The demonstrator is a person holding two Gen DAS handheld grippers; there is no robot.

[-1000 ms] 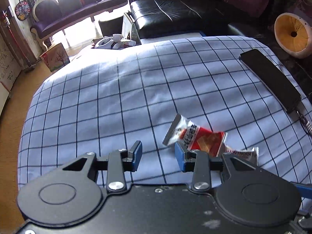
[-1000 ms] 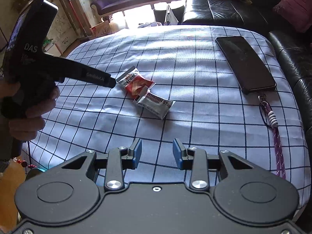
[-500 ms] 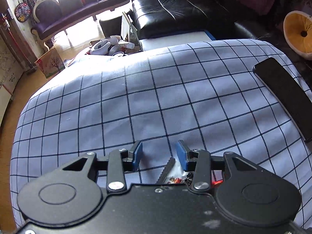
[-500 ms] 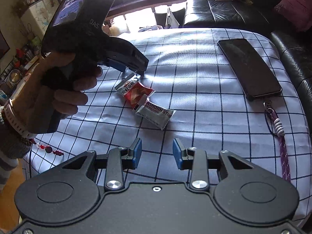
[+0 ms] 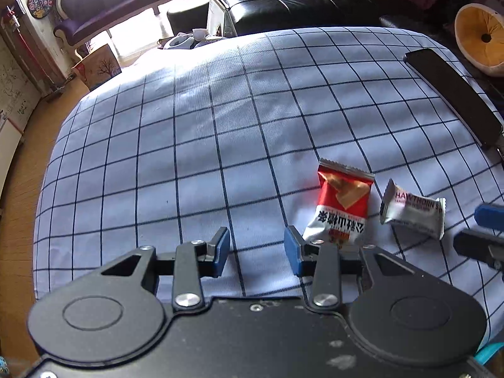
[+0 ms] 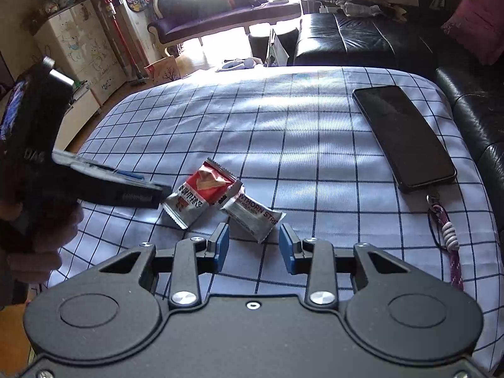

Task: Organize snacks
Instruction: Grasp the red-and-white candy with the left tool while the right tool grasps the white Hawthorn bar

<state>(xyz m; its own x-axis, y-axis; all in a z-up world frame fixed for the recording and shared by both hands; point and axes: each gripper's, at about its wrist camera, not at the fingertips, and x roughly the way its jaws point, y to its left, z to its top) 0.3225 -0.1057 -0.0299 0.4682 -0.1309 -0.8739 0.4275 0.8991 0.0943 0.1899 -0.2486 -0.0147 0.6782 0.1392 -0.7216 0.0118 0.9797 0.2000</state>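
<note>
Left gripper (image 5: 256, 249) gaping, red snack packet (image 5: 341, 208) just right

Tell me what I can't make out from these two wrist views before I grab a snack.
- Red snack packet: near end hidden behind the left gripper's own finger, left wrist view.
- White snack packet: label's first letters covered by the red packet, right wrist view.
- Phone: lower end cut off by the frame edge, left wrist view.
- Right gripper: whether the packet lies under its open jaws is unclear.
</note>
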